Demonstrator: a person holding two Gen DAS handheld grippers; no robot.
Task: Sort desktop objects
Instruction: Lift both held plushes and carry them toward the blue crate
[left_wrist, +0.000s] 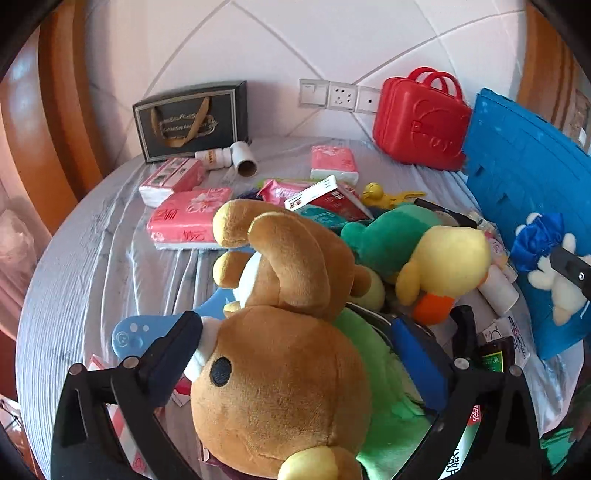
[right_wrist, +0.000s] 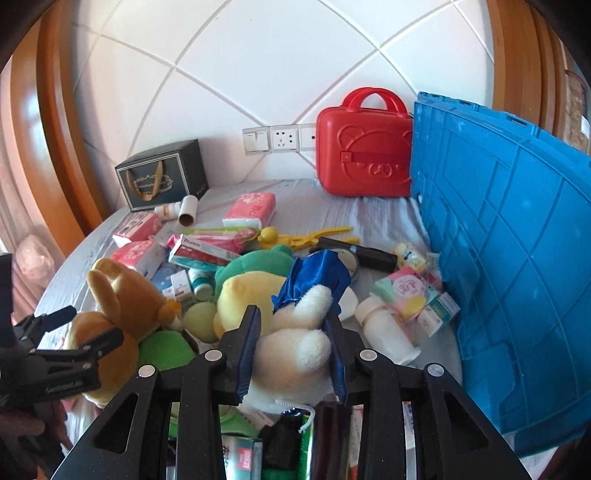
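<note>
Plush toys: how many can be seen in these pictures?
3. The brown bear sits in the left tongs, the white toy with blue cloth in the right tongs, and the green-and-yellow one lies between them. Clutter may hide others.

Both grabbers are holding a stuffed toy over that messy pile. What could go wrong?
1. The left gripper squeezes the brown bear only around its round head, so the soft toy might slip out.
2. The bear's dangling body hangs right over the green and yellow plush, so it may drag on it.
3. The right gripper holds the white plush close to the blue crate, so a swing could bump it.
</note>
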